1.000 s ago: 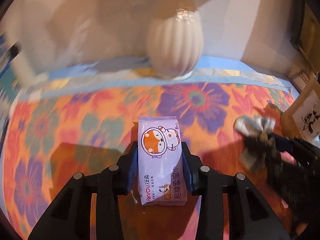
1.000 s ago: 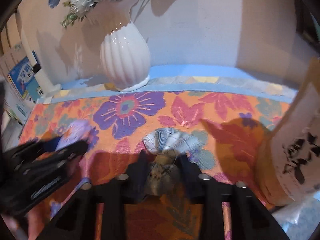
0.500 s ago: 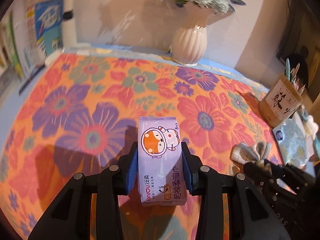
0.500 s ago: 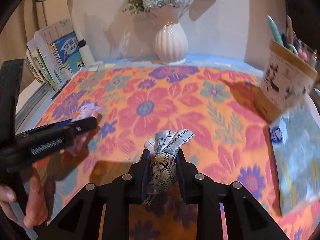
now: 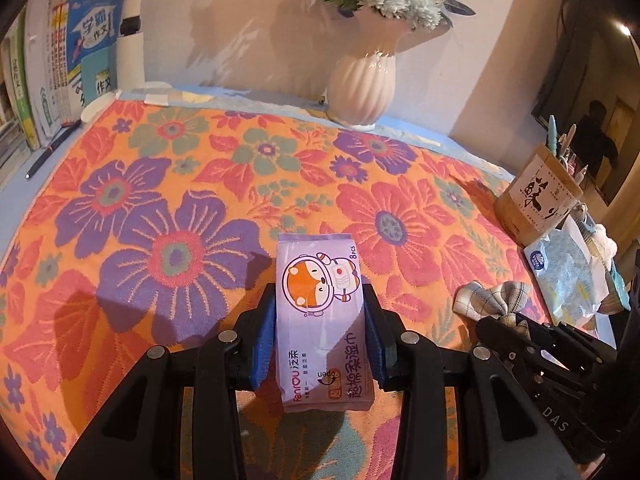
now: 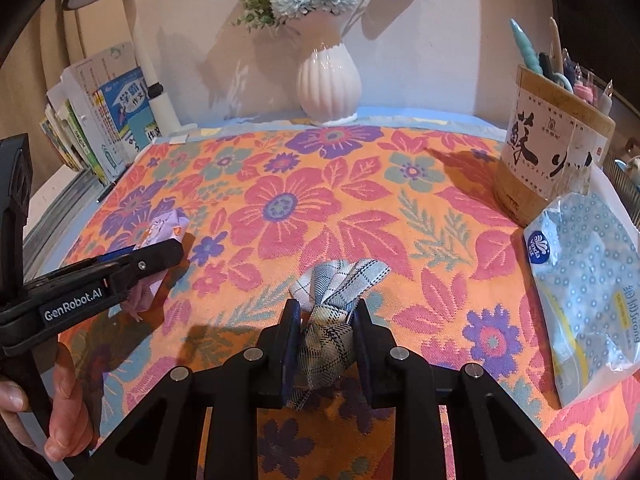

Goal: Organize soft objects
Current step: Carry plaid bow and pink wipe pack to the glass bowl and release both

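Left tongs [image 5: 320, 332] clamp wipes pack [image 5: 322, 312], right tongs [image 6: 325, 334] — plaid bow [image 6: 332, 308]

Both grippers have pulled back from the vase [image 5: 362, 88] since a second ago: it sat close and large then and now stands far off at the back of the flowered cloth [image 5: 208, 208]. Books [image 5: 52, 72], a pen holder [image 6: 556, 136] and a tissue pack [image 6: 588, 280] have come into view.

On the floral cloth [image 6: 280, 208], vase [image 6: 329, 88] behind, books [image 6: 100, 120] left, pen holder [image 6: 560, 136] right.
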Available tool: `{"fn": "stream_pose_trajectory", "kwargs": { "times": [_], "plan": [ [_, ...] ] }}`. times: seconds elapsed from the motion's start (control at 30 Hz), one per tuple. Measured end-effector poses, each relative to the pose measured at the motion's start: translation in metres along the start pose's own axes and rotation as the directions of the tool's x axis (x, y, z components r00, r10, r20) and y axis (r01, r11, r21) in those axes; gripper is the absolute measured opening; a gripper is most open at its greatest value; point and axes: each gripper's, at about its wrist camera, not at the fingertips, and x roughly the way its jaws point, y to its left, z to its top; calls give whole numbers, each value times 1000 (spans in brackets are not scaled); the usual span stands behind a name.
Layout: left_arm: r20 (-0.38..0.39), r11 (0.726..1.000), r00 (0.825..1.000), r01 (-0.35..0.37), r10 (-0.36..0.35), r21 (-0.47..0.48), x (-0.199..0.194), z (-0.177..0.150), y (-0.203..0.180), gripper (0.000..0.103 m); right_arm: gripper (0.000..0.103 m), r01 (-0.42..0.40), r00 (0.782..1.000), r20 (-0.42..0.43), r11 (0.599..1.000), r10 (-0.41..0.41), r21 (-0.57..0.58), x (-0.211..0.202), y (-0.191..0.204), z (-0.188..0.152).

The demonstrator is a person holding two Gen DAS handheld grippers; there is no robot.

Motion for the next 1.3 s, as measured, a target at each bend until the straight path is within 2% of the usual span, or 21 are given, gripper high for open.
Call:
{"fn": "stream_pose_trajectory", "kwargs": {
  "times": [0.13,0.23,0.37,0.47,0.57,0.6,0.67,0.73,0.87,1.0,1.17,1.23,1.3],
  "plan": [
    [9,1000,1000,-23,23,11,-2,1,-1,36,24,-28,998,61,1000,28,7,-13,-2,0],
    [15,999,999,-41,41,28,-7,5,-8,36,24,-67,994,90,996,62,53,-26,-13,4],
    [101,993,994,-45,34,113,-36,24,-37,36,24,-117,980,179,982,90,147,-68,-42,23],
    [174,984,985,-24,-7,177,-60,44,-71,36,24,-99,961,271,980,51,170,-109,-60,41],
    [209,969,973,43,-96,245,-77,66,-118,36,24,-68,936,352,978,-6,199,-151,-83,54],
    [210,963,970,63,-120,261,-78,71,-130,36,24,-71,930,366,974,-13,216,-161,-92,57],
    [208,945,961,111,-180,307,-81,81,-163,36,24,-129,922,388,954,14,271,-180,-120,63],
    [203,926,953,144,-225,350,-80,87,-192,36,24,-131,920,393,937,-8,324,-192,-144,66],
    [172,874,938,201,-302,441,-71,96,-256,36,24,-58,914,387,906,-120,419,-214,-196,67],
    [121,835,930,248,-347,490,-51,106,-308,36,24,23,913,331,843,-236,537,-225,-250,62],
    [29,797,923,316,-385,515,-16,108,-353,36,24,46,917,279,772,-284,634,-221,-299,48],
    [-7,782,920,339,-393,523,-2,105,-367,36,24,55,920,261,756,-291,652,-216,-312,46],
    [-22,780,922,341,-388,524,11,102,-380,36,24,59,926,243,747,-289,662,-209,-321,44]
  ]
}}
